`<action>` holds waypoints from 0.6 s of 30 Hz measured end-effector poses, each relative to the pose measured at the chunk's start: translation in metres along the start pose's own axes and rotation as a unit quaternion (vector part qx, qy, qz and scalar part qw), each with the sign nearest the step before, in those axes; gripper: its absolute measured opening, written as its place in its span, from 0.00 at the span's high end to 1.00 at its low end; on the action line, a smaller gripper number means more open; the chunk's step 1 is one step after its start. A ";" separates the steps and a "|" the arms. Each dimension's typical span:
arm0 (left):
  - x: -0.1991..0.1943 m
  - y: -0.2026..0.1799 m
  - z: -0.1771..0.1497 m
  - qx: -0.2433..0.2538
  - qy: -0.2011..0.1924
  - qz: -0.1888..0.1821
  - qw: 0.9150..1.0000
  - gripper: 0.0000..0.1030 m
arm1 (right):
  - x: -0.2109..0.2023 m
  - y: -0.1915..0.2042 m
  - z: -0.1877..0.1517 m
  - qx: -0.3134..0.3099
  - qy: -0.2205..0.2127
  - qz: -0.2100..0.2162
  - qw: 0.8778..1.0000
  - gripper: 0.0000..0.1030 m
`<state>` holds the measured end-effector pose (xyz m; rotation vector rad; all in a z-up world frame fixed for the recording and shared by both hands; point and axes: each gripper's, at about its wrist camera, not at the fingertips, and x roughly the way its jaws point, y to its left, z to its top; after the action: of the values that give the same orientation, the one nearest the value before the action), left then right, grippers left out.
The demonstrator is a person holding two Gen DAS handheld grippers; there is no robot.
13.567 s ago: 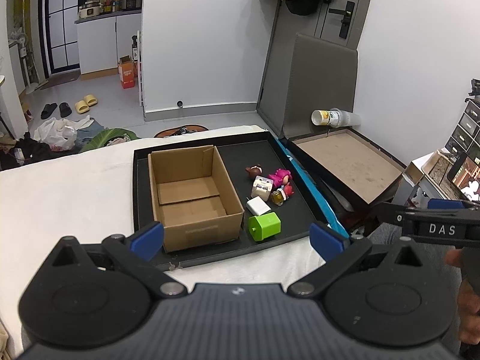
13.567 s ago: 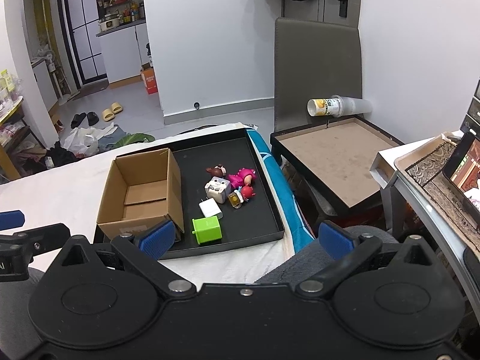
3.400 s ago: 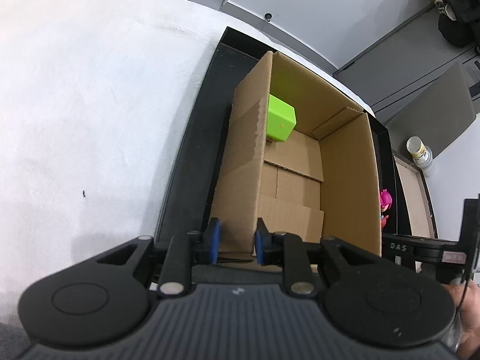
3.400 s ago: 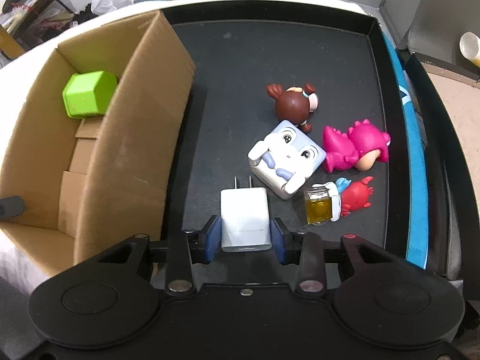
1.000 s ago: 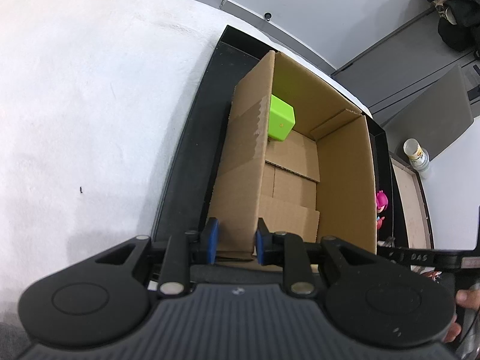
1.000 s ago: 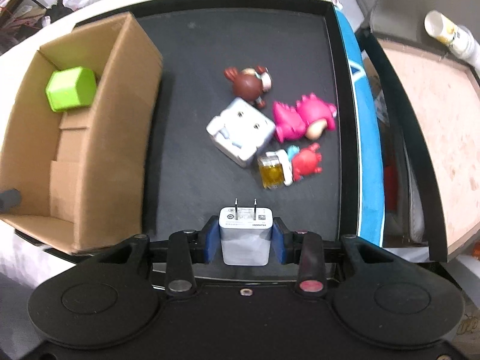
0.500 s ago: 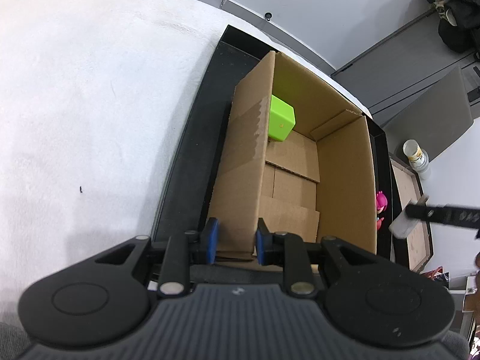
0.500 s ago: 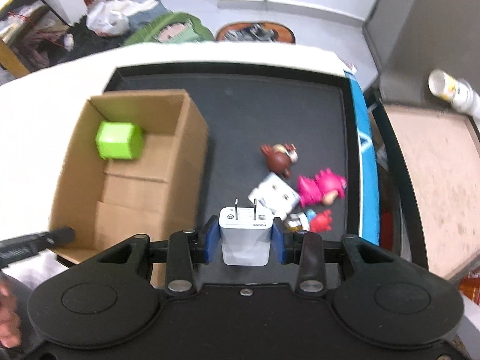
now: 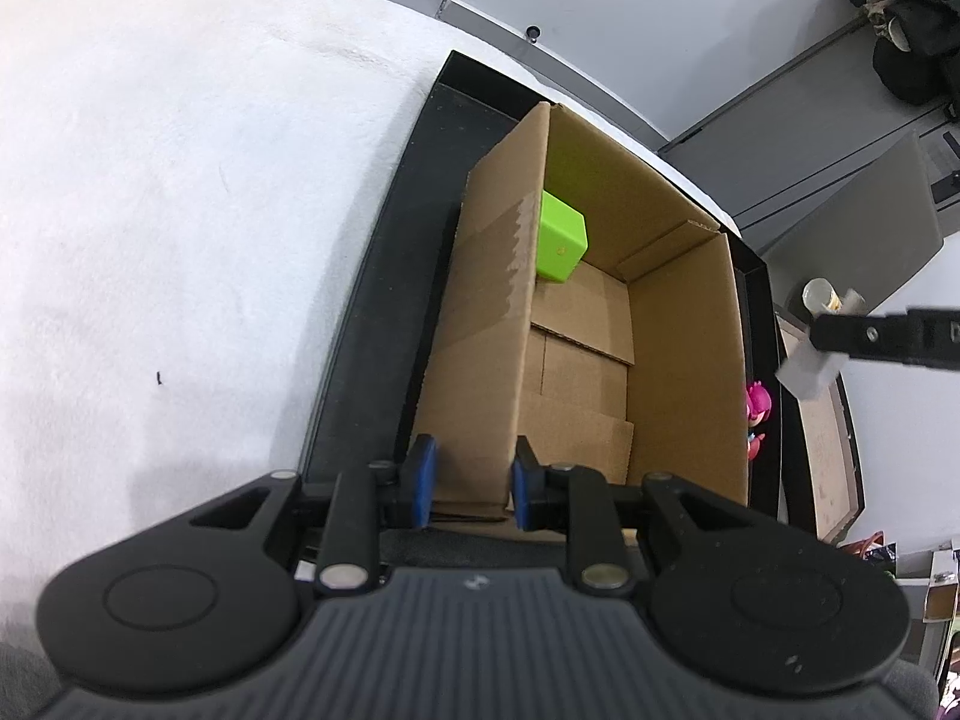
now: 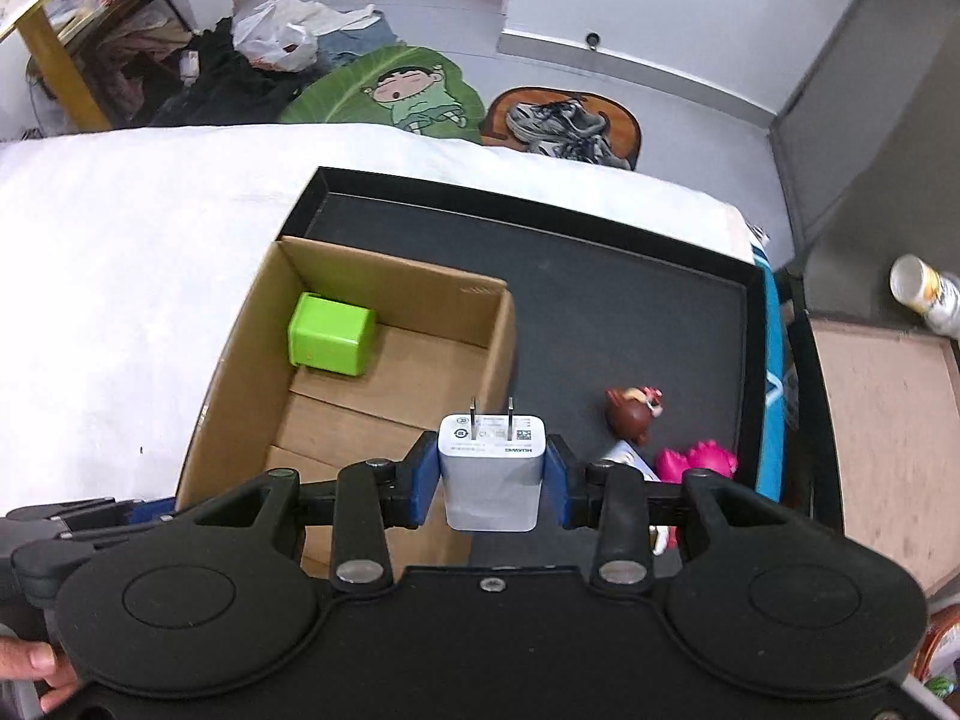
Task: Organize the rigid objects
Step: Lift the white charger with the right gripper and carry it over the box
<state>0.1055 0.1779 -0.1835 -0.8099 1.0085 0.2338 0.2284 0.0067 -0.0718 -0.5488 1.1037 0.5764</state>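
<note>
While the left gripper [image 9: 469, 483] pinched the near corner of the cardboard box [image 9: 684, 360], its blue pads nearly together with the box's wall clamped between them, the right gripper [image 10: 492, 483] hung above the box's right wall with its jaws closed on the white charger [image 10: 491, 480]. That charger sat upright between the blue pads, its two metal prongs pointing away from the camera and its printed face showing. From the left wrist view the same charger [image 9: 807, 369] appeared as a pale block at the tip of the right gripper [image 9: 840, 339], off to the right of the box and clear of its rim. Inside the box, a green cube [image 10: 331, 333] lay in the far left corner against the walls. The box stood in the left part of a black tray [image 10: 630, 300] that rested on a white cloth [image 10: 120, 276]. On the tray's bare floor to the right of the box lay a brown figurine [image 10: 630, 411] and a pink figurine [image 10: 696, 462], close together, with a white toy between them partly hidden behind the gripper
</note>
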 end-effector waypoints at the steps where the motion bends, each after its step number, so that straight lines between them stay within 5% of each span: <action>1: 0.000 0.000 0.000 0.000 0.000 0.000 1.000 0.78 | 0.001 0.003 0.002 -0.003 0.000 -0.002 1.000 0.65; 18: -0.001 0.003 0.001 -0.003 0.001 -0.006 1.000 0.77 | 0.044 0.049 0.023 -0.026 0.018 -0.009 0.999 0.65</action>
<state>0.1040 0.1802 -0.1837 -0.8223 1.0051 0.2259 0.2252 0.0646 -0.1110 -0.6148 1.1201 0.5824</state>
